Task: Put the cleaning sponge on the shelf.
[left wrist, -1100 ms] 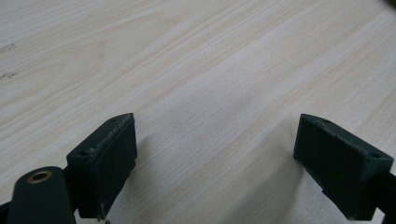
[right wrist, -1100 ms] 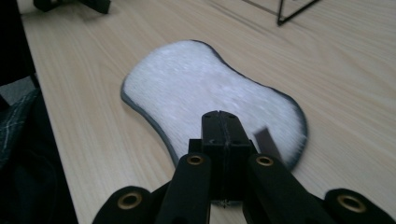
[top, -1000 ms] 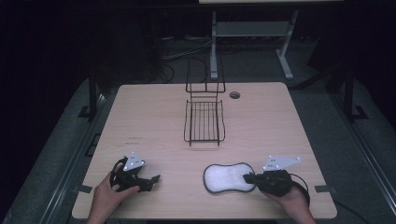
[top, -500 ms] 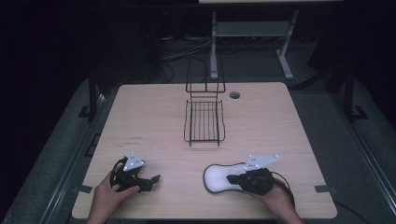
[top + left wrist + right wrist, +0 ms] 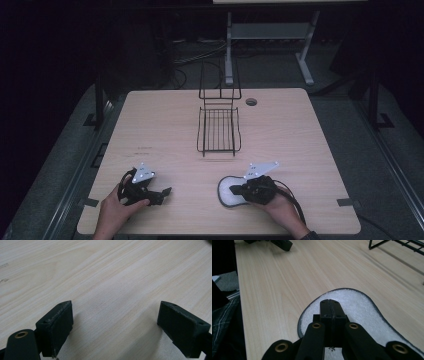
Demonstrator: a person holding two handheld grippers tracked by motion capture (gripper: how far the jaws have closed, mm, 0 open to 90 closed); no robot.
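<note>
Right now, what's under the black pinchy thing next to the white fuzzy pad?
The right gripper hangs over the white pad, jaws shut with nothing between them. The pad lies flat on the wooden table. The gripper covers part of the pad, and whether it touches isn't clear.

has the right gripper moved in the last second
Yes. In the high view the right gripper has slid left across the table, away from its right edge, and now sits over the white pad, jaws shut.

Pale wooden table (image 5: pixel 300 130), black wire rack (image 5: pixel 218 131) standing at its middle toward the far edge, white oval fleecy pad with dark rim (image 5: pixel 229 192) lying near the front edge right of centre, right gripper (image 5: pixel 239 189) over the pad, left gripper (image 5: pixel 162 193) well apart at front left.
</note>
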